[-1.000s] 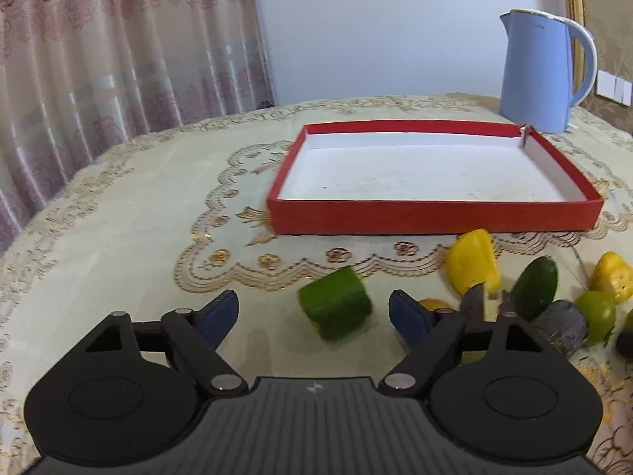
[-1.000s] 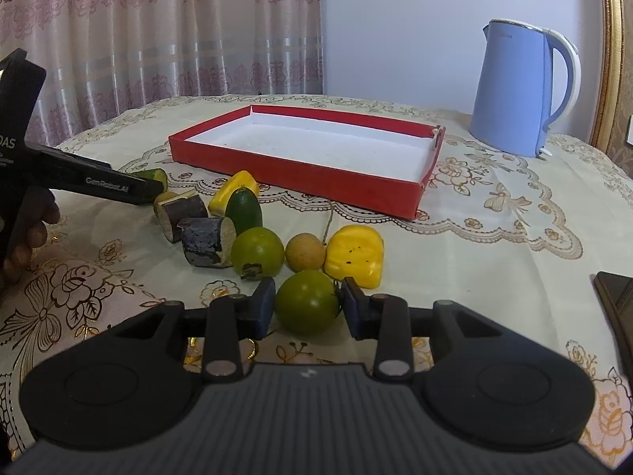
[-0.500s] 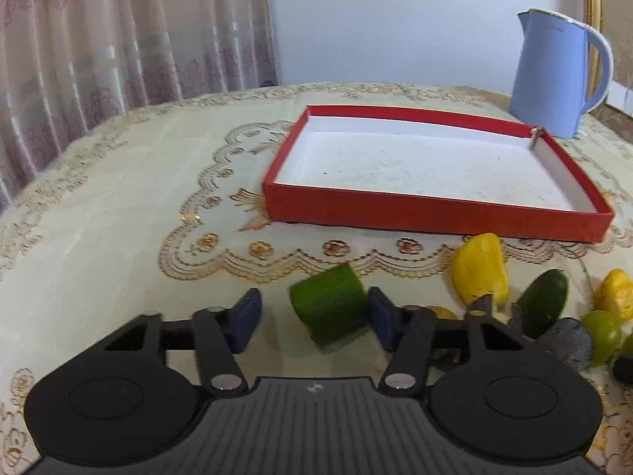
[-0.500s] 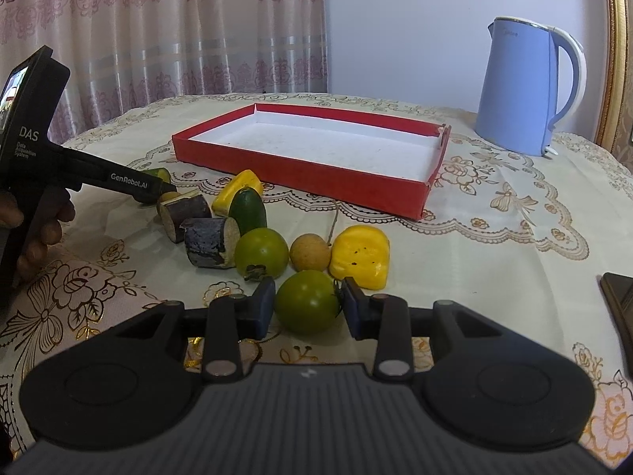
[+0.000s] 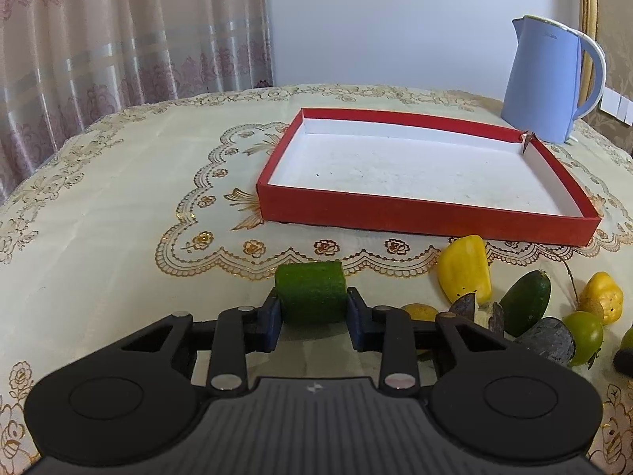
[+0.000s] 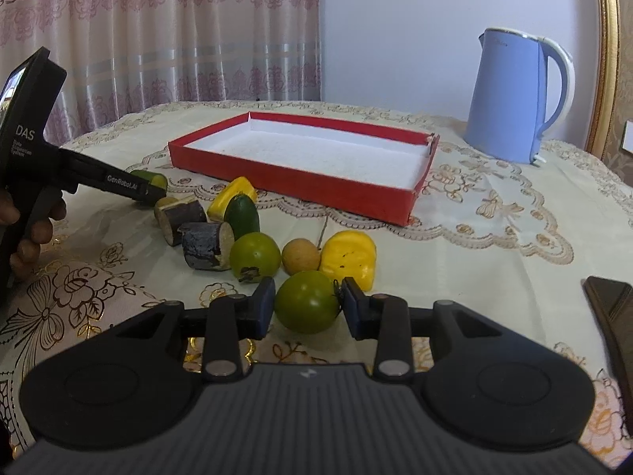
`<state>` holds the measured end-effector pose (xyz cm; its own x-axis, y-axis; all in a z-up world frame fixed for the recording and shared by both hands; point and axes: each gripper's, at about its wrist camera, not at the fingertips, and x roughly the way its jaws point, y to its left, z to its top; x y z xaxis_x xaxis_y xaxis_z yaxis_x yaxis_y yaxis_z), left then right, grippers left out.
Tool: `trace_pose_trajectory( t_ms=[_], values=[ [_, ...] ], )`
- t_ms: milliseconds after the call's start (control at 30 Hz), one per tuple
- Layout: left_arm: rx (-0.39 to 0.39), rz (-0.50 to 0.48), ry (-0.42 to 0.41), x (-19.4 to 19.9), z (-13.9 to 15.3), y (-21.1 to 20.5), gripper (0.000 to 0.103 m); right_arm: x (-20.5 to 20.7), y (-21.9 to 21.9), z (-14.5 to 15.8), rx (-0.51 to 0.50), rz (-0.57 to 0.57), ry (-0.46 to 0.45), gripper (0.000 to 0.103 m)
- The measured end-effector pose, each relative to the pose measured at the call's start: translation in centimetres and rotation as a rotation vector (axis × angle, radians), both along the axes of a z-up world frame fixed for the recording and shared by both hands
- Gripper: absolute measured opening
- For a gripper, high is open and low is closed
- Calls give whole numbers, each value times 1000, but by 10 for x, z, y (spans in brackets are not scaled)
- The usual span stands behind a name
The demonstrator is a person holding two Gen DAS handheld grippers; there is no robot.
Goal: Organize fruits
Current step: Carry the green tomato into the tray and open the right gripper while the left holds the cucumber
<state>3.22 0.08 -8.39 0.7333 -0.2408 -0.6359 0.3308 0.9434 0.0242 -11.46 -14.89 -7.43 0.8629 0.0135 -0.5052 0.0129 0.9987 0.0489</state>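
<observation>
Left gripper: jaws clamped on the green chunk, one pad on each curved side. Chunk sits between the fingertips, low on the cloth, red tray well ahead of the tips.

Right gripper: jaws closed round the green tomato, pads at its widest line, stem stub by the right pad. Looks gripped; contact on the left pad isn't fully clear. Tray ahead and slightly left of the tips.

Handling, my read:
- Chunk: light, looks firm, bumpy skin should give friction. Curved flanks could roll in the pads, so the flat cut faces would be the steadier hold.
- Tomato: round, smooth, likely slippery and bruisable. Hold at the equator, gentle squeeze, keep off the stem.
- Both small, so lift load shouldn't matter; squirting out under over-squeeze is the risk.
</observation>
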Motion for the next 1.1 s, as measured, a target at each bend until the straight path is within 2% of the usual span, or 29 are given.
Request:
trace_pose_trajectory(
  t_ms=[233,433,600,700,833,1100],
  values=[
    [0,-9,-49,-8,10,5,32,24,-9,32,-61,21,-89,34],
    [-13,-31,-108,-14,26,6,32,89,-33,48,-60,-5,-107,34],
    [-23,-48,-137,-11,36,2,32,138,-41,36,-102,-30,-57,34],
    [-27,-53,-138,-7,37,1,32,153,-44,25,-107,-42,-24,34],
    [-22,-52,-126,0,34,0,32,160,-46,9,-104,-58,8,34],
    [6,-54,-119,6,33,-7,32,162,-55,-7,-68,-92,17,34]
  ],
)
